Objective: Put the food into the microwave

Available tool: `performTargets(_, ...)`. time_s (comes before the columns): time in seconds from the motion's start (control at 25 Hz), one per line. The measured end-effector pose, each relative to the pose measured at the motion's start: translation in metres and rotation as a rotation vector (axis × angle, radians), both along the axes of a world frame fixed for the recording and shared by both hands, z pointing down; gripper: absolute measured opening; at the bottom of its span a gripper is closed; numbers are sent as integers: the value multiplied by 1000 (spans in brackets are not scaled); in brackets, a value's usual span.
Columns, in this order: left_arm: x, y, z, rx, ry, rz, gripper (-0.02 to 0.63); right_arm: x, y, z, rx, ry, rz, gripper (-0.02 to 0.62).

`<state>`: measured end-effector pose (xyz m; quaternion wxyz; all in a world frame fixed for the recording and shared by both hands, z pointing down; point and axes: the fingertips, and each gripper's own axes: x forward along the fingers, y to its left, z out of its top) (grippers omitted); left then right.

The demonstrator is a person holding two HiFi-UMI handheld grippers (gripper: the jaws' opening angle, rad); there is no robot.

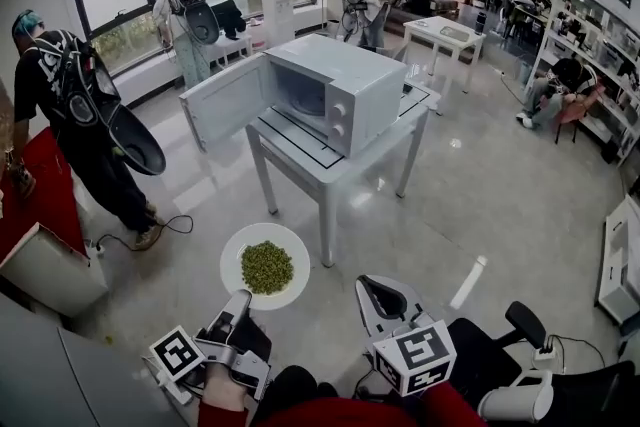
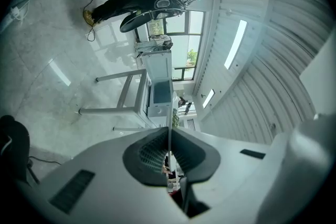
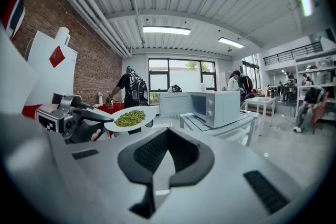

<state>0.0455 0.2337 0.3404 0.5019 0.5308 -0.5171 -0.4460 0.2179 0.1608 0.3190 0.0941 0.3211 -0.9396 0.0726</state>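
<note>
- Left claw [image 1: 240,298]: clamped on the near rim of a white plate [image 1: 235,250]. The left gripper view shows the rim edge-on between the pads.
- Right claw [image 1: 383,300]: jaws together, nothing between them, held beside the left.
- Food [image 1: 267,266]: a loose green heap at the plate's centre. The plate is carried in the air, well short of the counter [image 1: 300,160].
- Microwave [image 1: 340,85]: on the counter, door [image 1: 225,100] swung open, cavity clear.
- Handling, judged: the plate is stiff, smooth and breakable. A one-sided rim grip lets it sag or slip, and the small loose pieces will roll off if it tilts.
- Recommended: keep the plate level and hold only the bare rim, clear of the food.
</note>
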Motion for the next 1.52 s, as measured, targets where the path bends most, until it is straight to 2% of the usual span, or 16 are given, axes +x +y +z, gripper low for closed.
performTargets(0.48, -10, -48, 4, -18, 20, 28, 21, -12, -44, -5, -8, -47, 59, 14)
performTargets(0.72, -38, -83, 9, -46, 34, 37, 20, -42, -75, 3, -48, -41, 83, 14)
performTargets(1.04, -87, -151, 4, -63, 28, 93, 20, -94, -132, 0, -78, -17, 120, 14)
performTargets(1.52, -135, -231, -5, -62, 30, 172, 21, -148, -198, -12, -68, 31, 177, 14)
